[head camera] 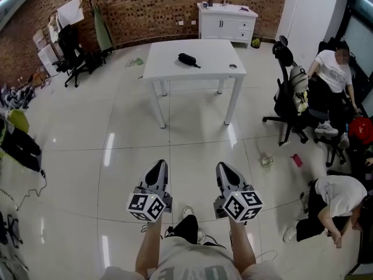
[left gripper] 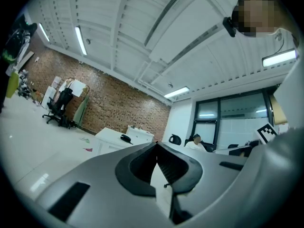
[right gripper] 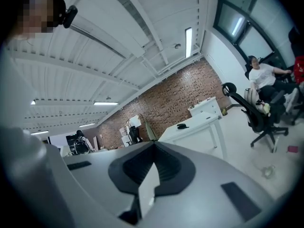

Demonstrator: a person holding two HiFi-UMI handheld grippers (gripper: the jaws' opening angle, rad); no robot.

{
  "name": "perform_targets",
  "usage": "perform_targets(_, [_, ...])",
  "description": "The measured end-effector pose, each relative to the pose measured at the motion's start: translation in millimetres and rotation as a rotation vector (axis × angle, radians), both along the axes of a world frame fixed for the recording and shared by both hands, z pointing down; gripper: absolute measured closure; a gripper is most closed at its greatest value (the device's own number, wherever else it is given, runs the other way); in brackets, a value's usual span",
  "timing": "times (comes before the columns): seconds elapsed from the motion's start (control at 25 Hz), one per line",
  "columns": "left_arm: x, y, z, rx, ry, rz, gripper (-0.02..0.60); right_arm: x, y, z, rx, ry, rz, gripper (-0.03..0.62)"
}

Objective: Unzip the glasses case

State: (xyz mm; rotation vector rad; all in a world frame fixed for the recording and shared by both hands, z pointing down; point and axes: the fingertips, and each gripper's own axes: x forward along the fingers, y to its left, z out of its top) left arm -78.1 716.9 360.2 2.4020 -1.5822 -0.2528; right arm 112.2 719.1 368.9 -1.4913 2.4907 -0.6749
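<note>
The left gripper [head camera: 158, 164] and right gripper [head camera: 225, 168] hang empty, jaws together, near the person, the case [head camera: 187, 59] lying far off on the table [head camera: 215, 54], zip unreadable; unzipping would need one claw steadying it.

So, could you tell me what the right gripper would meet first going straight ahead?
Nothing near: the shut, empty right gripper faces glossy tiled floor, then probably the white rectangular table, though depth is unclear.
</note>
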Motion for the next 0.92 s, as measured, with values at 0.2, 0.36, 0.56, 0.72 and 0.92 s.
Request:
perform_targets(0.2, [-2,40,0,-0.002,0.014,0.019,0.578,-2,54,-1,-0.004,-0.012,0.019,0.592])
perform_targets(0.36, [-1,55,-5,0.020,0.030,0.039,0.578,-7,73,-4,0.013,0.030,0.026,0.592])
perform_targets(0.56, [0,64,-7,0.013,0.038,0.043,0.578,-14,82,-13,0.028,0.045,0.011,0.592])
perform_targets(0.72, [-11,66,-14,0.009,0.038,0.037,0.578,-25,84,-25,0.045,0.049,0.010,0.594])
perform_targets(0.92, [-13,71,-19,0.020,0.039,0.043,0.578,-29,89,-31,0.060,0.056,0.010,0.592])
